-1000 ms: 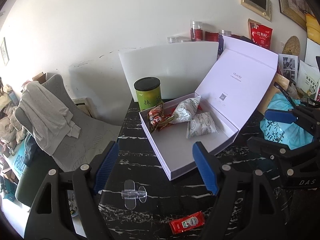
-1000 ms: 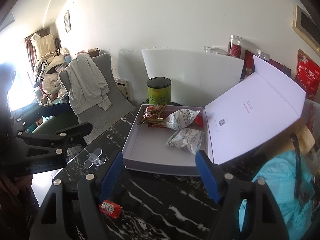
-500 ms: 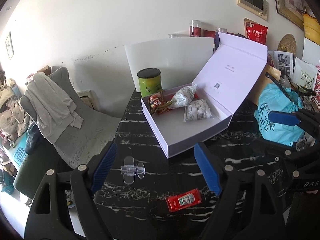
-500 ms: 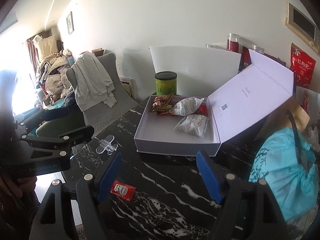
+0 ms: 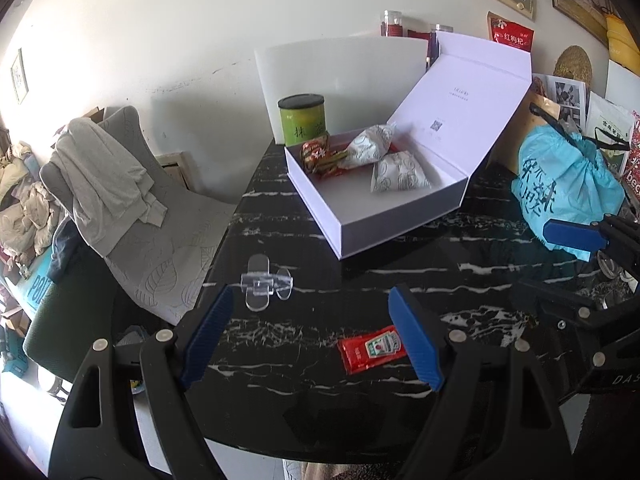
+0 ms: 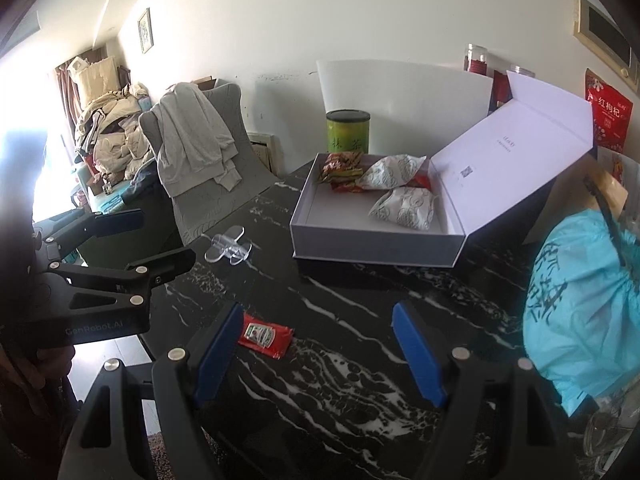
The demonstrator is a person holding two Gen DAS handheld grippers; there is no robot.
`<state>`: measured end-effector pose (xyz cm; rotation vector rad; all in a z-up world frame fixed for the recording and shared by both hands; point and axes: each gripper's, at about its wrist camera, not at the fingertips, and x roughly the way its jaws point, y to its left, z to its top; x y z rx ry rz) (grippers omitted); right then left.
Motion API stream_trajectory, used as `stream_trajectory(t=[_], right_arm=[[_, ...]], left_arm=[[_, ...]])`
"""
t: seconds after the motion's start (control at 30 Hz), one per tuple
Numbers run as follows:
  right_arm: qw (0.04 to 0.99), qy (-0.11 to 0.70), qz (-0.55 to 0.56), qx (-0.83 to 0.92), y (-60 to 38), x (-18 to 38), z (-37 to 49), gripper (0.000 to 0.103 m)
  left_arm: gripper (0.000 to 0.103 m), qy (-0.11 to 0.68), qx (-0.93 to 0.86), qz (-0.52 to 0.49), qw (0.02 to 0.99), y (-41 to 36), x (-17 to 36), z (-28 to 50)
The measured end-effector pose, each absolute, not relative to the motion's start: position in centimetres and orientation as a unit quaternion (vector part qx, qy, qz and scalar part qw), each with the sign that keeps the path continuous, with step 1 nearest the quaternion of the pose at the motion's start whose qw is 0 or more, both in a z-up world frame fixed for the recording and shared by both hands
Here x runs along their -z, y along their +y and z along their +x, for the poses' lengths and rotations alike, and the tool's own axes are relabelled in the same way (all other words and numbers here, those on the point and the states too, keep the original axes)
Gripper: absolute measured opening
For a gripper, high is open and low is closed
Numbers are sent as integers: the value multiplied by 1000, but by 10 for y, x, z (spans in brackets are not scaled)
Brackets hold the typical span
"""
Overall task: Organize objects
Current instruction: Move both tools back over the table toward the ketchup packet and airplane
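Note:
A white box [image 5: 360,232] [image 6: 372,240] with its lid up stands on the black marble table [image 5: 400,272]. It holds two white patterned snack bags [image 5: 398,176] [image 6: 404,204] and red snack packets [image 5: 318,154] [image 6: 342,164]. A red ketchup sachet [image 5: 370,348] [image 6: 264,334] lies on the table near me, by my left gripper's right fingertip and my right gripper's left fingertip. A clear plastic piece [image 5: 264,282] [image 6: 230,246] lies to its left. My left gripper [image 5: 312,336] and right gripper [image 6: 318,352] are both open and empty above the table's near part.
A green tea tin [image 5: 303,118] [image 6: 348,130] stands behind the box, before a white board [image 5: 344,68]. A blue plastic bag [image 5: 564,184] [image 6: 576,304] sits at the right. A grey chair with clothes [image 5: 120,192] stands left of the table.
Both grippers have drawn back from the box toward the table's near edge. The ketchup sachet and clear piece now sit higher in both views. Both grippers stay open.

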<state>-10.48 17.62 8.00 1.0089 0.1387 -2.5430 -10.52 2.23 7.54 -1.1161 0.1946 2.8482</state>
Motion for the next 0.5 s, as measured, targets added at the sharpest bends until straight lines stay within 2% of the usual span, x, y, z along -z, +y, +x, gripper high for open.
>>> stream_trajectory(t=[0.5], right_arm=[[238,46,411,879,138,-12,-102,78]], left_arm=[[79,47,-914,-402,20,-15,-18,-102]])
